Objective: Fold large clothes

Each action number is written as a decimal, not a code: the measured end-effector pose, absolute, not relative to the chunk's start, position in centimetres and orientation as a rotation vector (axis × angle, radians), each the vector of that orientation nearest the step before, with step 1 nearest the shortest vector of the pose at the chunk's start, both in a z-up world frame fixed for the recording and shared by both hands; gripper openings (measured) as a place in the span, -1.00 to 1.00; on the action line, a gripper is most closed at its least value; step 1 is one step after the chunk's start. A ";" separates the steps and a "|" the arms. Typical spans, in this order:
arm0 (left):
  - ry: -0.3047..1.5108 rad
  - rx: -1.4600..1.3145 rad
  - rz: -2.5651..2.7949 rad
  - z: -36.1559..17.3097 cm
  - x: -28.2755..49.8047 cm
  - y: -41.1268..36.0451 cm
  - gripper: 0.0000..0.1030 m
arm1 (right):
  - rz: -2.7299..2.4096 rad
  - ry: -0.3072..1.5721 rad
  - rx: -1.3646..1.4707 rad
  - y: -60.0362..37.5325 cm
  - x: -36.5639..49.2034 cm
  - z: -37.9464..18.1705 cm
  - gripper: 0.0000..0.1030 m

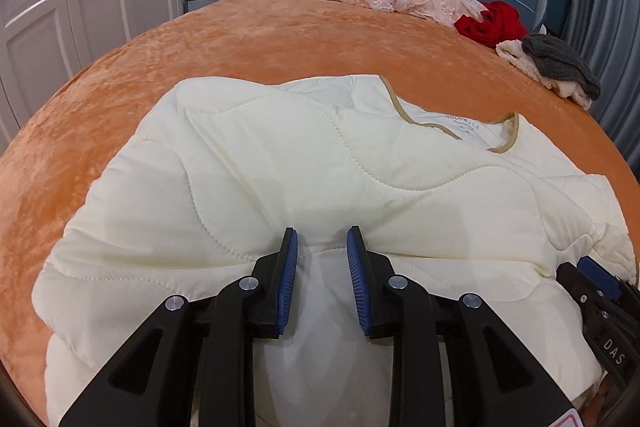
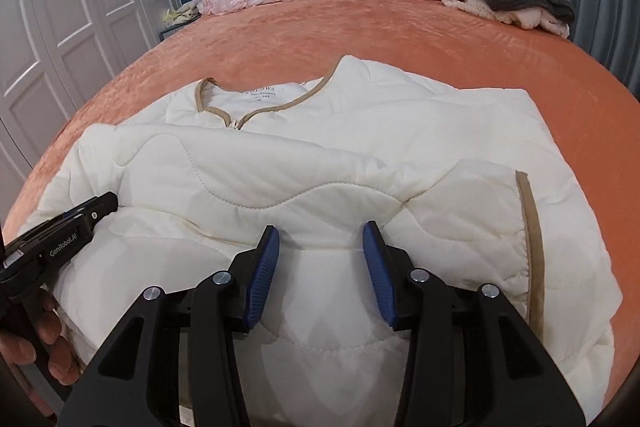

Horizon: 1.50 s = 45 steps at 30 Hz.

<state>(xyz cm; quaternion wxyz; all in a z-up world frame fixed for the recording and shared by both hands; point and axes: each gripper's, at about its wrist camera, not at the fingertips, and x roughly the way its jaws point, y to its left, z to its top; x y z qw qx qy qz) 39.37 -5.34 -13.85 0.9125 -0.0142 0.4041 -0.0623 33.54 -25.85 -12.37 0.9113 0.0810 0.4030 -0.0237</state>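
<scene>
Both claws, left claw (image 1: 322, 243) and right claw (image 2: 320, 239), gaped empty over the jacket (image 1: 280, 167) on the bed (image 1: 200, 47); sleeves seemed folded in, the final halving apparently remained.

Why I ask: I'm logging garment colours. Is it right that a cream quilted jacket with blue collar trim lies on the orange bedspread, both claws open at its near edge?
Not quite: the quilted jacket's collar trim is tan, not blue, as the right wrist view shows. The rest stands: orange bedspread, left claw and right claw open.
</scene>
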 end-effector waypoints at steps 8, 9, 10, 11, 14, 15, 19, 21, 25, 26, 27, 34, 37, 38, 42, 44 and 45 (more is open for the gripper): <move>0.806 0.029 -0.098 -14.3 39.0 -6.3 -0.49 | -0.053 0.810 0.164 -25.6 33.9 -12.9 -0.17; 0.804 0.034 -0.095 -14.3 39.0 -6.4 -0.49 | -0.054 0.807 0.164 -25.6 33.9 -12.9 -0.17; 0.802 0.039 -0.093 -14.4 39.0 -6.4 -0.49 | -0.055 0.806 0.164 -25.5 33.9 -13.0 -0.17; 0.801 0.044 -0.090 -14.4 39.0 -6.5 -0.49 | -0.056 0.804 0.163 -25.5 33.9 -13.0 -0.17; 0.797 0.055 -0.085 -14.5 38.9 -6.6 -0.49 | -0.060 0.799 0.160 -25.3 33.8 -13.0 -0.17; 0.797 0.056 -0.084 -14.5 39.0 -6.6 -0.49 | -0.060 0.798 0.160 -25.3 33.8 -13.1 -0.17; 0.794 0.065 -0.077 -14.6 38.9 -6.8 -0.49 | -0.060 0.797 0.160 -25.3 33.7 -13.1 -0.17; 0.793 0.070 -0.074 -14.6 38.9 -6.8 -0.49 | -0.060 0.797 0.159 -25.4 33.7 -13.1 -0.17; 0.793 0.084 -0.066 -14.7 38.9 -7.0 -0.49 | -0.058 0.797 0.163 -25.4 33.7 -13.1 -0.17; 0.794 0.086 -0.066 -14.7 38.9 -7.0 -0.49 | -0.057 0.798 0.163 -25.4 33.7 -13.1 -0.17; 0.796 0.086 -0.066 -14.7 38.9 -7.0 -0.49 | -0.058 0.800 0.163 -25.3 33.8 -13.0 -0.17; 0.874 0.006 -0.134 -12.2 39.4 -5.7 -0.29 | -0.024 0.838 0.204 -25.6 34.2 -11.0 0.00; 0.868 -0.044 -0.181 -9.5 39.7 -3.9 -0.16 | 0.038 0.799 0.222 -25.4 34.5 -8.6 0.02; 0.863 -0.042 -0.176 -8.8 40.2 -3.3 -0.11 | 0.050 0.794 0.219 -25.2 35.0 -8.0 0.03; 0.878 -0.101 -0.122 -6.9 44.5 -0.2 -0.11 | 0.130 0.786 0.289 -24.2 39.1 -6.4 0.03; 0.897 -0.126 -0.088 -6.9 46.9 1.0 -0.11 | 0.170 0.803 0.355 -23.4 42.4 -6.5 0.03; 0.910 -0.144 -0.082 -7.2 48.3 1.5 -0.11 | 0.185 0.816 0.377 -23.0 43.7 -6.7 0.03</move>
